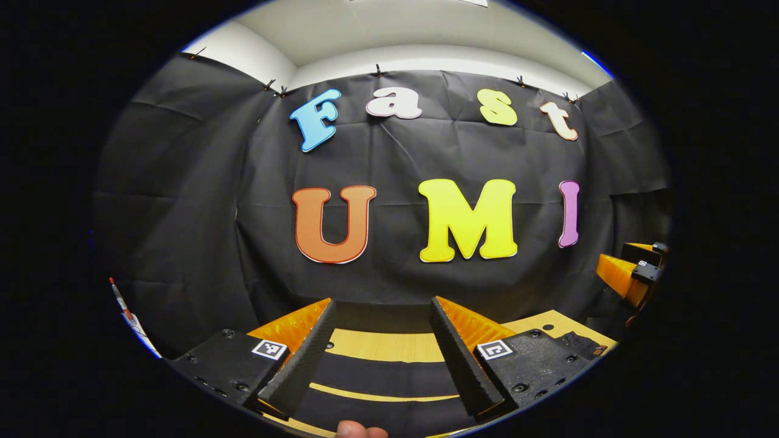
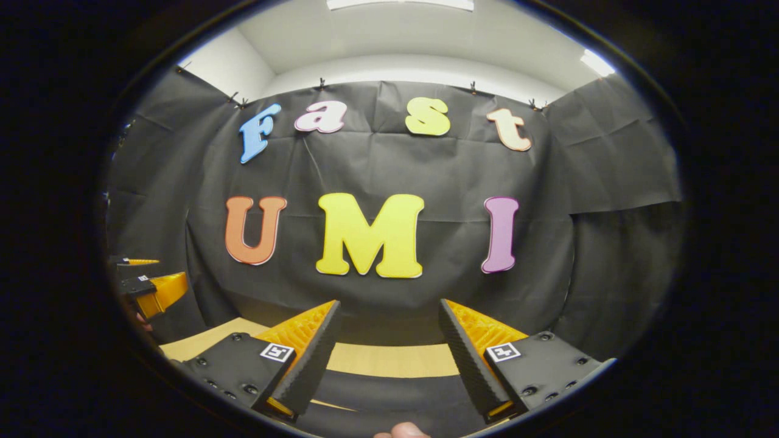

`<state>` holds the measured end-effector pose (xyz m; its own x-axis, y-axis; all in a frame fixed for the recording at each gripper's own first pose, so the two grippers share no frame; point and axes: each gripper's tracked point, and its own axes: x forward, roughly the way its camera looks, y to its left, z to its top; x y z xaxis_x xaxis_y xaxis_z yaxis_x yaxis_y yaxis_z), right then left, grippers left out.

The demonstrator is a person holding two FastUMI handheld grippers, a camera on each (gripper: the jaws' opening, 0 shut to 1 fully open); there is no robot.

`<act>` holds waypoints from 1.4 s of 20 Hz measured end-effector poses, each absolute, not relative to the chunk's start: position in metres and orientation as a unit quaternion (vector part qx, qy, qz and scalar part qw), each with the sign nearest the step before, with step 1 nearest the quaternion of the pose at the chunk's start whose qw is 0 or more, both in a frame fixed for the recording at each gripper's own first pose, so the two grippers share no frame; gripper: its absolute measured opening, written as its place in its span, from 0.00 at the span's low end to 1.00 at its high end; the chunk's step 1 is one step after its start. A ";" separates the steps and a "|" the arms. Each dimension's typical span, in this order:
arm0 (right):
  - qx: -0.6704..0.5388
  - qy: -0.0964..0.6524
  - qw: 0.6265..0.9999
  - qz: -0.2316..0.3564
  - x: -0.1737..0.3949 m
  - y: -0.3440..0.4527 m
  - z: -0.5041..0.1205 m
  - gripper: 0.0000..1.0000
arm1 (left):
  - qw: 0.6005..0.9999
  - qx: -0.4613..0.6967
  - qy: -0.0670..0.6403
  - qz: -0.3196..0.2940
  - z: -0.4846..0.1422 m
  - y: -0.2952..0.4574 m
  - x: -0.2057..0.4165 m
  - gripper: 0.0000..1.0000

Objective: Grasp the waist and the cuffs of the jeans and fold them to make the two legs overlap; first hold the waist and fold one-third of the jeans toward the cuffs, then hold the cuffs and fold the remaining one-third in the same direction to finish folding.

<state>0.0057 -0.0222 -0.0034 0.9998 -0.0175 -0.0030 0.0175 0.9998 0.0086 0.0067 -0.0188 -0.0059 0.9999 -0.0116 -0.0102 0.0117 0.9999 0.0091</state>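
Left gripper [image 1: 382,307]: I hold it level, facing the black cloth wall [image 1: 182,213]. Its two fingers stand wide apart, dark ribbed pads turned inward, with nothing between them. Below the gap lies a pale wooden table [image 1: 389,345] and, nearer to me, a dark surface crossed by a pale stripe; I cannot tell whether that dark material is the jeans. A fingertip [image 1: 359,431] shows at the bottom edge of the left gripper view. At the right edge of that view, the orange-and-black body of my other tool appears.

Right gripper [image 2: 389,307]: I hold it level too, facing the same wall. Its fingers are equally spread and grip nothing. The table [image 2: 395,359] runs beneath them, with dark material nearer the camera. A fingertip [image 2: 401,432] sits at the bottom edge. The left gripper shows at the left edge of the right gripper view, well apart from this one
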 end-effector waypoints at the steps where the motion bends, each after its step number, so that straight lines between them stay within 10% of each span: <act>1: 0.004 0.002 1.000 -0.010 0.005 -0.025 -0.004 0.98 | 1.000 0.005 0.006 -0.006 -0.007 -0.019 0.007 0.97; 12: -0.007 0.050 0.998 -0.046 0.003 -0.095 -0.045 0.98 | 0.999 -0.012 0.042 -0.010 -0.044 -0.020 0.021 0.97; 28: 0.127 0.328 0.916 -0.195 -0.052 -0.288 -0.255 0.99 | 0.901 -0.221 0.320 0.192 -0.284 0.144 -0.061 0.99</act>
<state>-0.0517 -0.2878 -0.2546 0.7089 -0.2728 -0.6504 0.4397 0.8920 0.1051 -0.0610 0.1438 -0.2839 0.7212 0.2040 -0.6620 -0.4875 0.8284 -0.2758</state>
